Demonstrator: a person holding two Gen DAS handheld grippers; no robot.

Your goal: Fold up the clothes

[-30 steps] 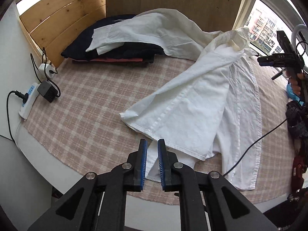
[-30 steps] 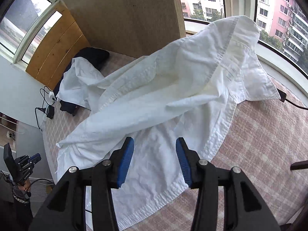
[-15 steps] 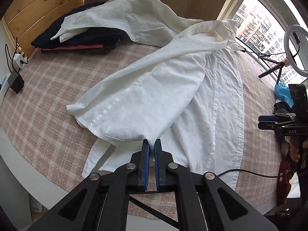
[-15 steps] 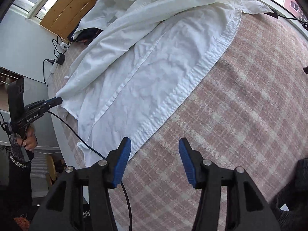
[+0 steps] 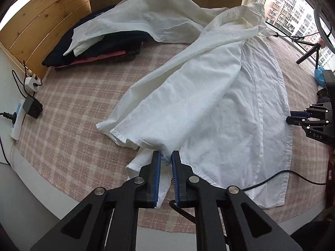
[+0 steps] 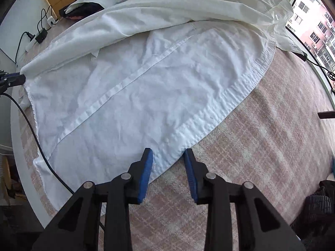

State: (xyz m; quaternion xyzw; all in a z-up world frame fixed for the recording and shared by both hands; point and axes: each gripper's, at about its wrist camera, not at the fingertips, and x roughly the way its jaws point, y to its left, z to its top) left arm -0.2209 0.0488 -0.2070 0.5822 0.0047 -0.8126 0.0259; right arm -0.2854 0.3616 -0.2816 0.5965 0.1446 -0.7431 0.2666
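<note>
Spreading across a pink-and-cream checked blanket (image 5: 69,108), a crumpled white cotton shirt (image 5: 209,96) is seen in the left wrist view, one sleeve draped over a stack of dark folded clothes (image 5: 100,48) by the wooden panelling at the far edge. The left gripper (image 5: 166,159) is held at the near edge of the blanket; its ribbed blue pads stand narrowly apart and are opening, with a fold of the shirt's hem between them. A white power strip (image 5: 17,119) is seen at the left edge.

In the right wrist view, the shirt (image 6: 146,87) is laid flat with its stitched placket running diagonally and a thick seamed hem along the right side. The right gripper (image 6: 168,156) is poised over that hem; its jaws straddle the cloth and are closing, gaps still visible beside the pads.
</note>
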